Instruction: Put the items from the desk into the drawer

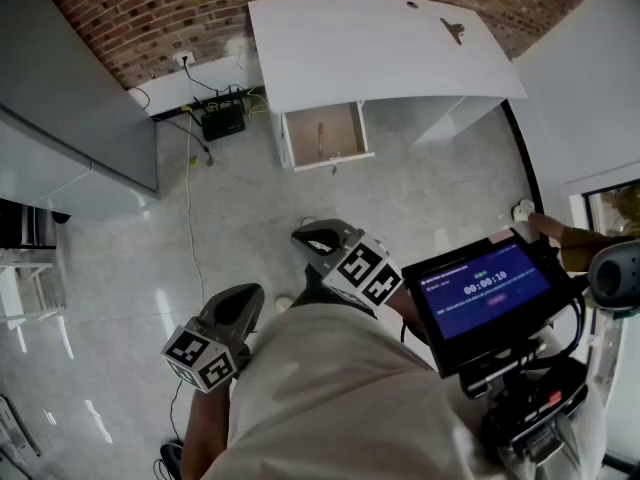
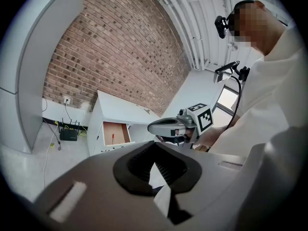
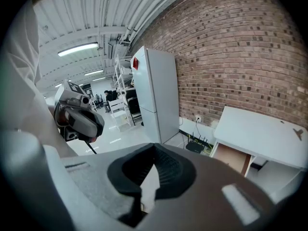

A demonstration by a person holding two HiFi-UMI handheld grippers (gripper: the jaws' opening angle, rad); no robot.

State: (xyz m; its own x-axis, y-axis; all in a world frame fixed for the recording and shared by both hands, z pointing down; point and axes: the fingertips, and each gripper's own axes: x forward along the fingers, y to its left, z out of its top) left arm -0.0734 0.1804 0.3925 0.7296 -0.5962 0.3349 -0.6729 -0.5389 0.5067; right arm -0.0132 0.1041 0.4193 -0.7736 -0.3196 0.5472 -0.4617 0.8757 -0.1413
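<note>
The white desk [image 1: 380, 48] stands far ahead against the brick wall. A small brown item [image 1: 453, 30] lies near its right back corner, with a tiny dark speck [image 1: 411, 4] close by. Below the desk top, the drawer [image 1: 322, 135] is pulled open, and a thin red item [image 1: 321, 135] lies inside it. Both grippers hang close to my body, well short of the desk. The left gripper [image 1: 237, 308] [image 2: 155, 146] is shut and holds nothing. So is the right gripper [image 1: 320, 240] [image 3: 154, 148]. Each gripper view shows the desk [image 2: 120, 112] [image 3: 262, 134] small and distant.
A black box with cables [image 1: 223, 120] sits on the floor left of the desk. A tall grey cabinet [image 1: 70, 98] fills the left side. A tablet on a rig [image 1: 480, 293] is at my right. Pale tiled floor [image 1: 400, 198] lies between me and the desk.
</note>
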